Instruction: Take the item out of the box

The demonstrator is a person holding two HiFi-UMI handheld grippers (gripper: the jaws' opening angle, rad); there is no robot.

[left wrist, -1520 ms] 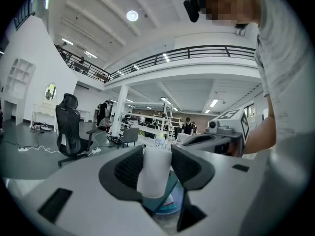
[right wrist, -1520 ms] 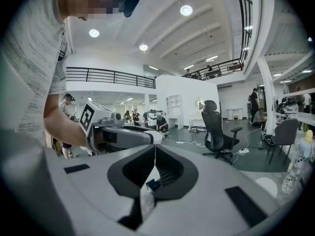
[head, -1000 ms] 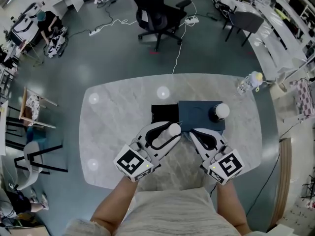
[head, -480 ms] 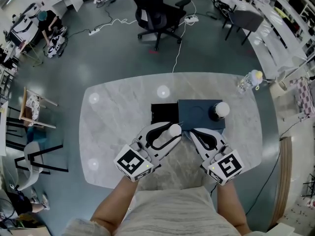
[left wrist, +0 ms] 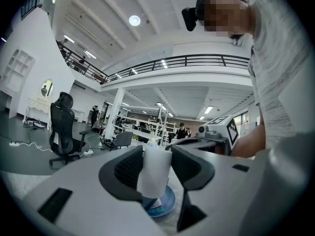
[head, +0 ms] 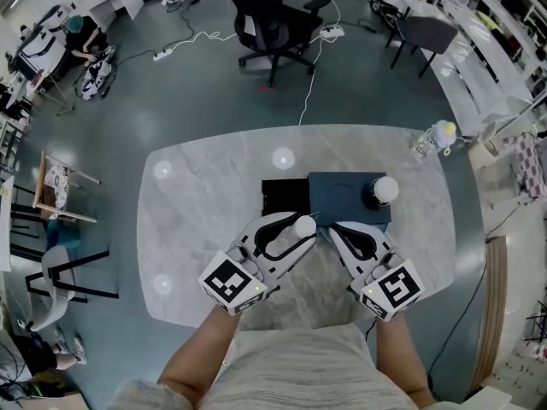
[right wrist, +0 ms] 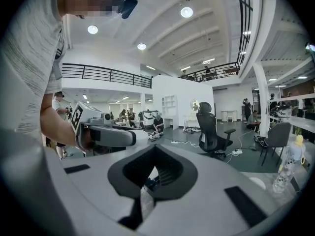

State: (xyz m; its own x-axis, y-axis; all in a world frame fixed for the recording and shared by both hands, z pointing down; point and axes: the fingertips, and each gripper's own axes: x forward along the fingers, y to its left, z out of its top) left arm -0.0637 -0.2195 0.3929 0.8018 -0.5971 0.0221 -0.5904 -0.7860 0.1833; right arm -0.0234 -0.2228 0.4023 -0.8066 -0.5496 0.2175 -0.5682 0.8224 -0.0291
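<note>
Head view: the marble table (head: 197, 220) fills the middle of the frame, with a black office chair (head: 273, 28) on the floor beyond it. A blue-grey box (head: 342, 196) lies flat near the table's centre, and a black panel (head: 282, 196) touches its left side. A round white-capped thing (head: 382, 192) stands on the box's right end. My left gripper (head: 299, 231) and my right gripper (head: 332, 229) meet at the box's near edge, their tips just beside each other.

Left gripper view: my fingers (left wrist: 130, 168) pinch a white cylinder (left wrist: 155, 173), the item, upright between the pads. It is outside the box, just in front of the near edge. A blue disc (left wrist: 167, 205) shows below it.

Right gripper view: my fingers (right wrist: 170, 173) are pressed together at the tips. A thin pale strip (right wrist: 145, 200) sits there, and I cannot tell what it is.
</note>
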